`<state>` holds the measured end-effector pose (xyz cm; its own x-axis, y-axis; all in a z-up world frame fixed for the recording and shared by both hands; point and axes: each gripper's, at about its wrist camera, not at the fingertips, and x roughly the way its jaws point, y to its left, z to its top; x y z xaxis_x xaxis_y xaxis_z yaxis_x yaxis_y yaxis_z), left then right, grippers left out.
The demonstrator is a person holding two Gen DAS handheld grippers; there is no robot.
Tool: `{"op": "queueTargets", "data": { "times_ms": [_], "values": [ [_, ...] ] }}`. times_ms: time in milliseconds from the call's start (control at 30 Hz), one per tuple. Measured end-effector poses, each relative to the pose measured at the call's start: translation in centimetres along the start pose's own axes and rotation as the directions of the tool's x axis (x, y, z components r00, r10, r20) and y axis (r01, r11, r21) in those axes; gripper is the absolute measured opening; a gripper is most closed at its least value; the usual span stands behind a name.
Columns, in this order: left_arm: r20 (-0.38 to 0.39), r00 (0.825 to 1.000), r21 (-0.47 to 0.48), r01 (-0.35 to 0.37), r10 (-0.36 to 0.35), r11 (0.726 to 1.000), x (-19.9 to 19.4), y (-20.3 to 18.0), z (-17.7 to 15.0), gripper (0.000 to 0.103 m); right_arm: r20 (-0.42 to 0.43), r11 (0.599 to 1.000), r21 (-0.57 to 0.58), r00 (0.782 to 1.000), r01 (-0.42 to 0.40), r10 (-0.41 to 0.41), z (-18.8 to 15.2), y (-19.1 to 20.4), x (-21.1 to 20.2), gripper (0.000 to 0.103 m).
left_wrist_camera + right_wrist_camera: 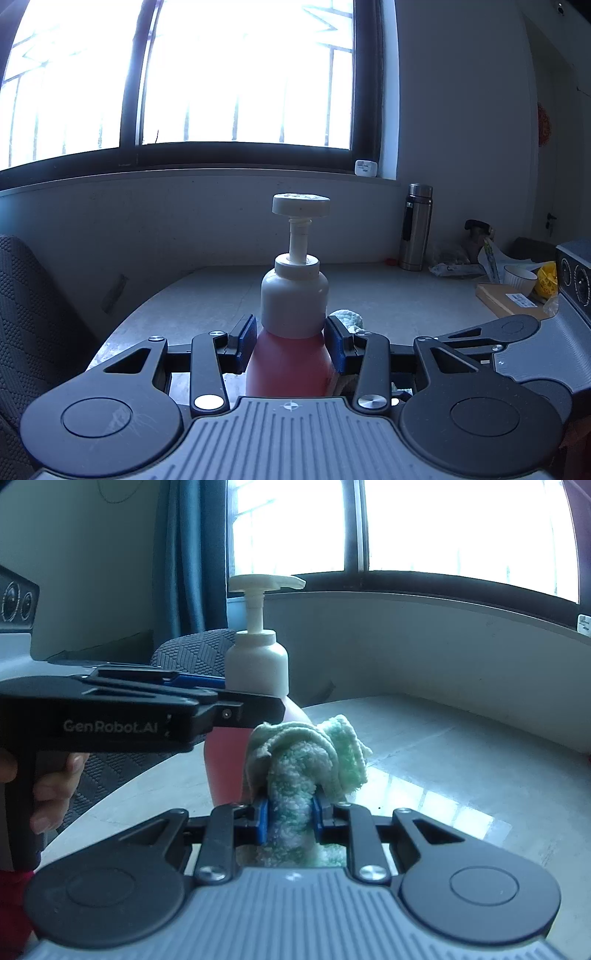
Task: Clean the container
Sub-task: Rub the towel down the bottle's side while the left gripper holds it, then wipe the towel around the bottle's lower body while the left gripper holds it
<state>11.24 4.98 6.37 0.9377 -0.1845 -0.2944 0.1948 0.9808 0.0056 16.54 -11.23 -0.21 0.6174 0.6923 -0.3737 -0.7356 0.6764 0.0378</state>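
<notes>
A pale stone worktop (461,738) under a bright window (240,74) carries the whole scene, with a dark patterned chair back (192,653) at its edge. A steel flask (415,229), a white bowl (521,278) and scattered packets sit well apart at the far end, out of play.

At centre stands the pump bottle (291,325), upright, its long axis vertical: pink body below, white shoulder and raised pump head above. The left gripper (291,341) is clamped on the bottle, its blue pads pressing either side at the line where white meets pink, steadying it on or just above the worktop; the base is hidden behind the tool. A person's hand (55,786) grips that tool's handle at the left edge of the right wrist view.

The right gripper (290,819) is clamped on a bunched green and white cloth (314,753), whose free end mushrooms forward past the fingers. Seen from the right wrist, the bottle lies just ahead and slightly left of the cloth, the wad's left edge touching or nearly touching the pink flank below the left gripper's fingers; contact cannot be confirmed.

The coming wipe appears to turn on that offset: the cloth must press leftward into the upright wall and travel along it, with only the lower body free, since the holding pads block the band above.
</notes>
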Motion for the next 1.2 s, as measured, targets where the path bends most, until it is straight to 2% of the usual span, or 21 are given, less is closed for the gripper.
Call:
{"op": "queueTargets", "data": {
  "times_ms": [167, 700, 967, 1200],
  "values": [
    [0.0, 1.0, -0.003, -0.001, 0.001, 1.0, 0.1, 0.0, 0.0, 0.043, -0.014, 1.0, 0.01, 1.0, -0.014, 0.014, -0.1, -1.4, 1.2, 0.022],
    [-0.001, 1.0, -0.007, -0.006, 0.006, 1.0, 0.0, 0.3, -0.1, 0.043, -0.166, 0.997, 0.035, 0.984, -0.062, 0.067, -2.1, -2.8, 5.9, 0.022],
    [0.0, 1.0, -0.003, -0.009, 0.009, 1.0, -0.1, 0.3, -0.1, 0.043, -0.171, 0.997, 0.036, 0.983, -0.065, 0.07, -2.1, -2.8, 5.6, 0.022],
    [-0.001, 1.0, -0.003, -0.007, 0.007, 1.0, -0.2, 0.4, -0.1, 0.043, -0.086, 0.997, 0.02, 0.994, -0.072, 0.074, -1.1, -3.2, 2.7, 0.022]
  ]
}}
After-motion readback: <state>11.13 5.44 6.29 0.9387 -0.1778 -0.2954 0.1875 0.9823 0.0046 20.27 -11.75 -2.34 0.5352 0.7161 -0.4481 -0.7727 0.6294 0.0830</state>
